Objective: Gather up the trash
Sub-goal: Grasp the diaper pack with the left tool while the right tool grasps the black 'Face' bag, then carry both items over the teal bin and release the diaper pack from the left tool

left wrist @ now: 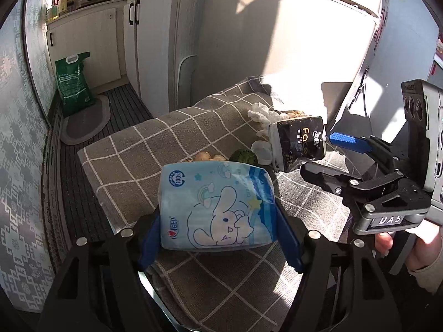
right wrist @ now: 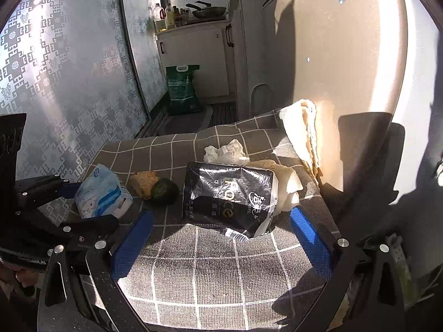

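Observation:
My left gripper (left wrist: pixel 218 235) is shut on a light blue tissue pack with a white rabbit print (left wrist: pixel 216 207), held over the checked tablecloth (left wrist: pixel 144 160); the pack also shows in the right wrist view (right wrist: pixel 101 193). My right gripper (right wrist: pixel 221 238) is open, its blue fingers (right wrist: pixel 310 238) on either side of the near end of a black tissue pack (right wrist: pixel 229 196), which also shows in the left wrist view (left wrist: pixel 299 144). A crumpled white tissue (right wrist: pixel 225 150) lies behind the black pack. A brown food scrap (right wrist: pixel 144 184) and a dark green round item (right wrist: pixel 164 191) lie between the packs.
A cream cloth (right wrist: pixel 301 135) is draped at the table's far right against the wall. A white lid (left wrist: pixel 261 152) lies by the black pack. A green sack (left wrist: pixel 73 83) stands on the floor by cabinets (left wrist: pixel 149 49). A patterned wall (right wrist: pixel 69 83) runs left.

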{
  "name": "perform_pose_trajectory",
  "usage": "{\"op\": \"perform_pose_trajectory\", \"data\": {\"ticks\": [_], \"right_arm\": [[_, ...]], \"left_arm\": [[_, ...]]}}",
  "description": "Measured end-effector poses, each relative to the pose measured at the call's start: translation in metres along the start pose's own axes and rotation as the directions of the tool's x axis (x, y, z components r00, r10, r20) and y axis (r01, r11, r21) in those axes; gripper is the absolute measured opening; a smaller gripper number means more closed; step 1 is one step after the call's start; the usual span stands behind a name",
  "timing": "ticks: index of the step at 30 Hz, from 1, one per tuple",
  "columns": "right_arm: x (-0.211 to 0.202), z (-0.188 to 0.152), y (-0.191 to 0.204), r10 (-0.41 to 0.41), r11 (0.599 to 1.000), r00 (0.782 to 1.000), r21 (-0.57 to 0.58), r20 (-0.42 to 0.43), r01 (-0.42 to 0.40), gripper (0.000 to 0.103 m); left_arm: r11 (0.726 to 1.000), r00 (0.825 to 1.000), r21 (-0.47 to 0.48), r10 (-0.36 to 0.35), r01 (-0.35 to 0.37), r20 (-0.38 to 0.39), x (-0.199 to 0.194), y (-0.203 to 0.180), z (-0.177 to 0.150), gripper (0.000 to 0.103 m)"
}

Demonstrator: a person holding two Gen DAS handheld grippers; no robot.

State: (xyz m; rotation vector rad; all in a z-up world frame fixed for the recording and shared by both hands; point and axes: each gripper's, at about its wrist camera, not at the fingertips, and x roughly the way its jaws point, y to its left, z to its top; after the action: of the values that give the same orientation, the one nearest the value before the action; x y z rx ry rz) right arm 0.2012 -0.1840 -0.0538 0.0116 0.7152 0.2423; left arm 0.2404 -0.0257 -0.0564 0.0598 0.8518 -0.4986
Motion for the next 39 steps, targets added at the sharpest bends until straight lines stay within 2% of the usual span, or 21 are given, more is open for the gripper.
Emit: {"op": "perform_pose_trajectory", "data": {"ticks": [9, 13, 18, 22, 27, 33, 39], "right_arm": [[0.025, 0.004, 0.013, -0.146, 0.989, 0.989, -0.02, -0.036, 0.146, 0.093], [0.034, 0.005, 0.013, -0.156, 0.988, 0.987, -0.013, -0.045, 0.156, 0.091], [0.04, 0.007, 0.012, -0.168, 0.986, 0.985, -0.023, -0.049, 0.167, 0.073], [0.03, 0.01, 0.01, -0.142, 0.99, 0.989, -0.002, -0.046, 0.142, 0.071], [-0.004, 0.017, 0.013, -0.108, 0.994, 0.994, 0.012, 0.004, 0.108, 0.071], [-0.037, 0.026, 0.027, -0.054, 0.998, 0.996, -0.024, 0.069, 0.056, 0.071], [-0.052, 0.032, 0.052, 0.058, 0.995, 0.995, -0.079, 0.08, -0.052, 0.071]], "left_arm": [[1.0, 0.998, -0.012, -0.025, 0.026, 0.05, -0.035, 0.003, -0.013, 0.074], [0.999, 0.998, -0.029, -0.021, 0.023, 0.062, -0.045, 0.013, -0.018, 0.074], [0.999, 0.997, -0.045, -0.017, 0.02, 0.069, -0.053, 0.022, -0.024, 0.074], [0.999, 0.996, -0.05, -0.006, 0.011, 0.085, -0.061, 0.023, -0.027, 0.074], [0.996, 0.992, -0.089, 0.013, -0.001, 0.129, -0.082, 0.024, -0.027, 0.074], [0.99, 0.984, -0.126, 0.076, -0.056, 0.16, -0.106, 0.025, -0.031, 0.074], [0.975, 0.969, -0.162, 0.178, -0.151, 0.173, -0.126, 0.034, -0.039, 0.074]]}}
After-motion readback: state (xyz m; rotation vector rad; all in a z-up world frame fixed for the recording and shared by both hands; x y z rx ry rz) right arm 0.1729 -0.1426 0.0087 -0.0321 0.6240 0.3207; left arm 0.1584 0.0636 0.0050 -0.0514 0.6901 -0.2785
